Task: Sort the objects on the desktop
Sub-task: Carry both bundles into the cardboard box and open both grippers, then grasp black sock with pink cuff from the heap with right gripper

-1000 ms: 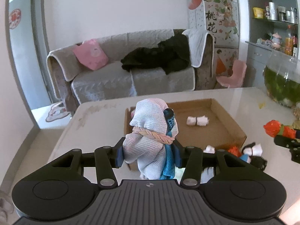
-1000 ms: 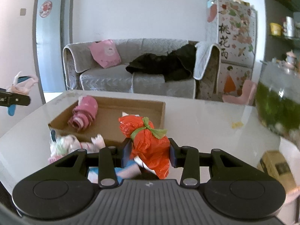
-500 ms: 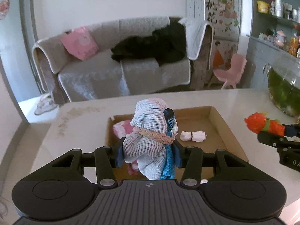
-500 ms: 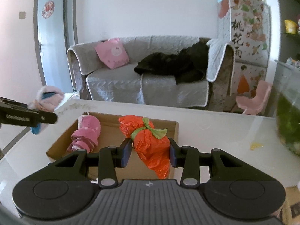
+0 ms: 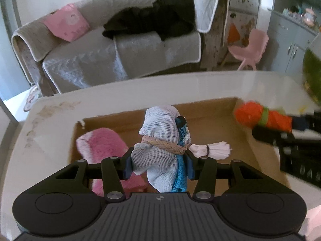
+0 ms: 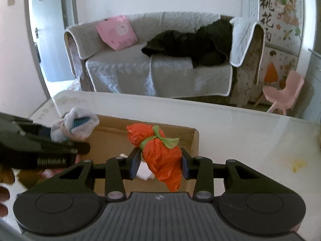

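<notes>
My left gripper [image 5: 158,167] is shut on a white mesh bundle [image 5: 160,140] tied with a braided band, with blue cloth inside, held above the cardboard tray [image 5: 210,104]. My right gripper [image 6: 159,165] is shut on an orange plastic bundle [image 6: 160,152] tied with a green strip, held over the tray's right part [image 6: 195,140]. In the tray lie a pink fluffy roll [image 5: 102,146] at the left and a white tied roll [image 5: 212,150] in the middle. Each gripper shows in the other's view: the right one [image 5: 280,134] and the left one [image 6: 50,140].
The tray sits on a white glossy table [image 5: 50,120]. A green-filled glass bowl [image 5: 313,76] stands at the table's far right. A grey sofa [image 6: 150,68] and a pink small chair [image 6: 282,92] stand beyond the table.
Both grippers have moved forward and over the cardboard tray, each still holding its bundle. The loose items near the tray's front have dropped out of view.
</notes>
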Motion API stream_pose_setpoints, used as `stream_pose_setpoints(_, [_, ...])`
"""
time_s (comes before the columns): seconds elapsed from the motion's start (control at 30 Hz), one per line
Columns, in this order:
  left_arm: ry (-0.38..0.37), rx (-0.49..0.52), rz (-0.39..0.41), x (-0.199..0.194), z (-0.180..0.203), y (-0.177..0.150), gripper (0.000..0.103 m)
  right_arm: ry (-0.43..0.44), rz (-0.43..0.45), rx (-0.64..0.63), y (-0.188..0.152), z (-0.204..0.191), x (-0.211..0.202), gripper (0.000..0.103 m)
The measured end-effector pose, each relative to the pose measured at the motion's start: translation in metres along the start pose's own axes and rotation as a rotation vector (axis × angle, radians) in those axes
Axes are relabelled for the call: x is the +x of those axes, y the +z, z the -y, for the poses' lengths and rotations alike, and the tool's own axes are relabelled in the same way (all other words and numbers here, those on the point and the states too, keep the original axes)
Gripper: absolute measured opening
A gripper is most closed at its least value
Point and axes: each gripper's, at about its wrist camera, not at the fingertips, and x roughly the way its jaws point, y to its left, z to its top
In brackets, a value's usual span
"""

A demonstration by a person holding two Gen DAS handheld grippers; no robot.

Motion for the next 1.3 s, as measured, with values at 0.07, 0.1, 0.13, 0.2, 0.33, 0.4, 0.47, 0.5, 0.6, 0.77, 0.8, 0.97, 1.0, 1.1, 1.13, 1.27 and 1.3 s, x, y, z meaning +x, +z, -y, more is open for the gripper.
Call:
stream_pose_setpoints(0.07, [0.003, 0.007, -0.016, 0.014, 0.001, 0.0, 0.056, 0.005, -0.026, 0.005, 0.003, -0.002, 0.012, 0.037])
stream_pose_setpoints(0.1, [-0.004, 0.005, -0.025, 0.022, -0.001, 0.0, 0.056, 0.003, -0.039, 0.001, 0.004, -0.003, 0.018, 0.037])
stream_pose_setpoints(0.13, [-0.011, 0.004, -0.036, 0.029, -0.001, 0.001, 0.056, 0.0, -0.052, -0.006, 0.004, -0.003, 0.024, 0.037])
stream_pose_setpoints(0.2, [-0.017, -0.002, -0.062, 0.041, -0.003, 0.001, 0.056, -0.007, -0.079, -0.006, 0.004, -0.002, 0.037, 0.037])
stream_pose_setpoints(0.33, [-0.011, -0.002, -0.101, 0.057, -0.002, -0.003, 0.057, -0.011, -0.115, -0.014, 0.003, -0.003, 0.048, 0.037])
stream_pose_setpoints(0.4, [-0.007, 0.012, -0.104, 0.06, 0.001, -0.005, 0.058, -0.022, -0.127, -0.022, 0.0, -0.003, 0.05, 0.04])
stream_pose_setpoints(0.47, [-0.001, 0.025, -0.11, 0.06, 0.007, -0.005, 0.068, -0.013, -0.147, -0.011, 0.001, -0.003, 0.053, 0.05])
stream_pose_setpoints(0.5, [-0.011, 0.026, -0.117, 0.06, 0.008, -0.005, 0.081, -0.012, -0.145, -0.009, 0.001, -0.003, 0.052, 0.07])
stream_pose_setpoints(0.6, [-0.01, 0.032, -0.106, 0.053, 0.012, -0.007, 0.091, -0.004, -0.121, -0.021, -0.001, -0.007, 0.038, 0.077])
stream_pose_setpoints(0.77, [-0.037, 0.008, -0.108, 0.028, 0.008, -0.015, 0.091, -0.001, -0.05, 0.002, -0.004, -0.005, -0.005, 0.077])
stream_pose_setpoints(0.8, [-0.038, 0.005, -0.102, 0.023, 0.007, -0.016, 0.091, 0.003, -0.034, 0.008, -0.005, -0.004, -0.014, 0.078])
stream_pose_setpoints(0.97, [-0.038, -0.027, -0.031, -0.035, -0.003, -0.038, 0.093, 0.005, 0.045, 0.034, -0.028, 0.001, -0.076, 0.082])
stream_pose_setpoints(1.0, [-0.034, -0.039, -0.019, -0.046, -0.005, -0.043, 0.095, 0.007, 0.057, 0.047, -0.035, 0.002, -0.088, 0.083])
stream_pose_setpoints(1.1, [-0.029, -0.068, 0.029, -0.086, -0.014, -0.063, 0.098, 0.015, 0.083, 0.071, -0.058, 0.002, -0.119, 0.084])
stream_pose_setpoints(1.13, [-0.032, -0.085, 0.051, -0.1, -0.019, -0.071, 0.101, 0.011, 0.09, 0.076, -0.066, 0.002, -0.13, 0.085])
stream_pose_setpoints(1.27, [-0.059, -0.17, 0.062, -0.134, -0.047, -0.109, 0.103, 0.001, 0.114, 0.073, -0.088, -0.005, -0.15, 0.088])
stream_pose_setpoints(1.3, [-0.068, -0.19, 0.035, -0.137, -0.056, -0.119, 0.103, -0.003, 0.115, 0.072, -0.094, -0.006, -0.152, 0.088])
